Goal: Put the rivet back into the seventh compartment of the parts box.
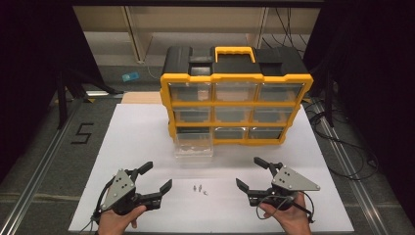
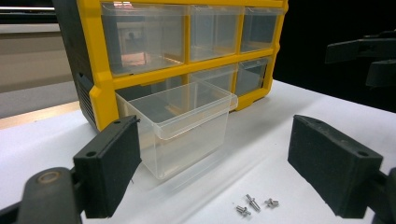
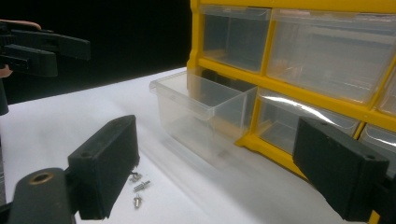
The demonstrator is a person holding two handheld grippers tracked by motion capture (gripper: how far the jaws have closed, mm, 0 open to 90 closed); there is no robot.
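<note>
So we've got three screws lying loose on the tabletop smack between our left gripper and right gripper, both jaws wide apart and empty, with the pulled-out drawer just beyond.

White tabletop on a dark grey floor; black "5" marking at left. Metal rails flank the table. Black curtains either side. Pale shelving behind. Cables at right. Dim light.
</note>
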